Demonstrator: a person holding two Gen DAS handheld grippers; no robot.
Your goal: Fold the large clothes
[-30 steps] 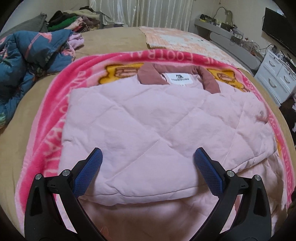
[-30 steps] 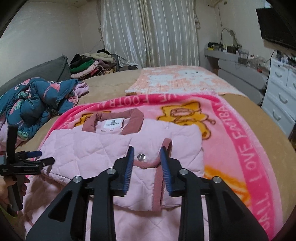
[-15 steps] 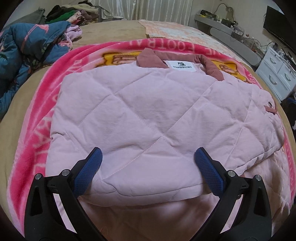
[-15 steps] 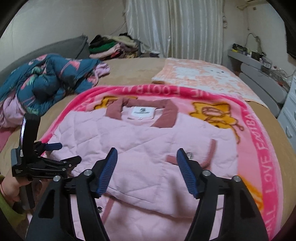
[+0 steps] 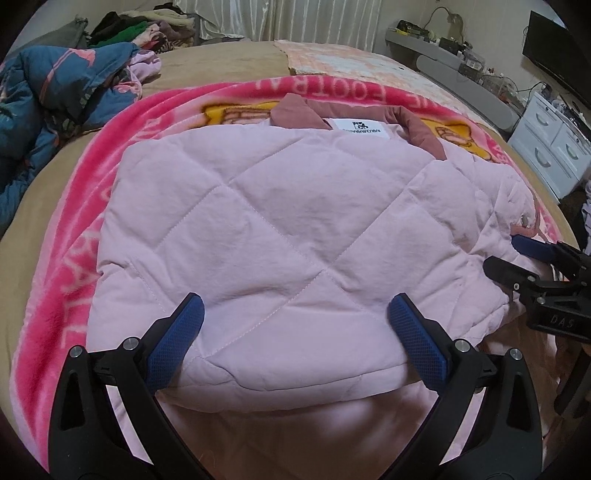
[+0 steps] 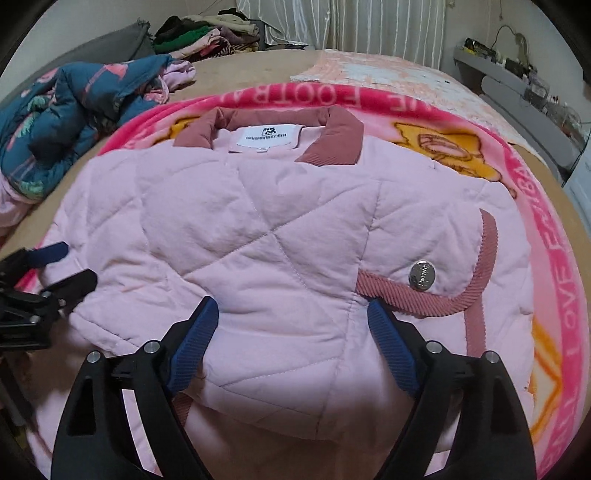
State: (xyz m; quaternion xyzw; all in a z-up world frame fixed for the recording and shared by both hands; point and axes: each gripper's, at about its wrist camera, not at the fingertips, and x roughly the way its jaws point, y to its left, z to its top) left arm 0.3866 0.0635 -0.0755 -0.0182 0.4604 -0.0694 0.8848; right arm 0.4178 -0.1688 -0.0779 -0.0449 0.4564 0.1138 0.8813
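Note:
A pale pink quilted jacket (image 5: 280,229) with a dusty-rose collar and white label lies folded on a pink cartoon blanket (image 5: 74,258) on the bed; it also shows in the right wrist view (image 6: 266,240). A rose-trimmed flap with a silver snap (image 6: 422,275) lies on its right side. My left gripper (image 5: 295,328) is open and empty, low over the jacket's near folded edge on the left. My right gripper (image 6: 291,332) is open and empty over the near edge on the right. Each gripper shows in the other's view: the right (image 5: 517,258), the left (image 6: 62,266).
A crumpled blue patterned jacket (image 5: 48,96) lies at the bed's left. A pile of clothes (image 6: 207,33) sits at the far side by the curtains. A peach blanket (image 6: 369,70) lies beyond. White drawers (image 5: 554,147) and a shelf stand to the right.
My right gripper opened from nearly shut on the rose-trimmed flap, let it go, and both grippers moved in low toward the jacket's near edge. The left stayed open.

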